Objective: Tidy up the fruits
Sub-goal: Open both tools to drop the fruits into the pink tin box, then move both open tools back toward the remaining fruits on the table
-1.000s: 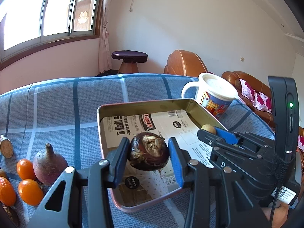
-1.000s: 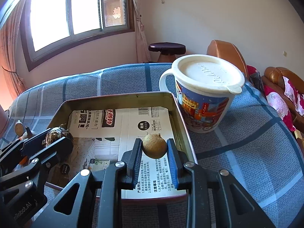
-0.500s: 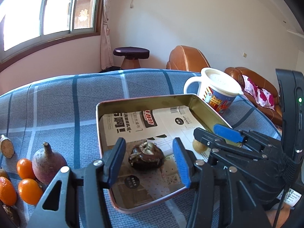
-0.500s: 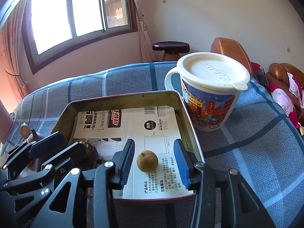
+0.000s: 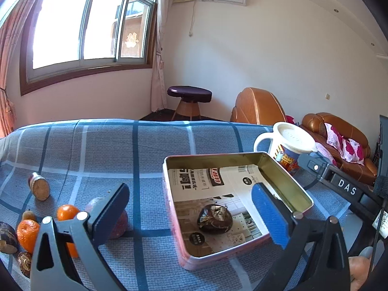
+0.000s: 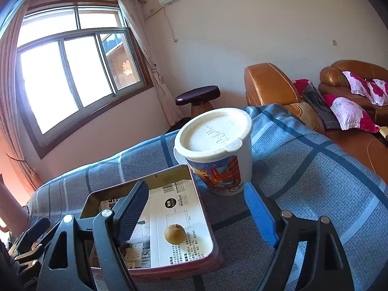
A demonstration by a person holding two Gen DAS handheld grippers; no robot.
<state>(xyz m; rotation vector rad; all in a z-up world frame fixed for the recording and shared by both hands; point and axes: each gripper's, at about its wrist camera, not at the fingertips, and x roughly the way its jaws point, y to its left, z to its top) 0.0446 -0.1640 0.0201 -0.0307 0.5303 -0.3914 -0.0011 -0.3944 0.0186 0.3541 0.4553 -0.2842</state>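
Both fruits have just been let go: the dark fruit (image 5: 214,218) and the small brown fruit (image 6: 175,234) now lie in the tin tray (image 5: 286,184). The left gripper (image 5: 191,214) and right gripper (image 6: 196,214) have pulled back, fingers wide apart and empty. More fruit, oranges (image 5: 68,212) included, waits on the blue checked table (image 5: 109,145), near a lidded mug (image 6: 215,150) in a sunlit living room.

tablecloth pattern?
Blue-grey tablecloth with a large windowpane check of dark blue and pale lines. Clearest in the left wrist view.
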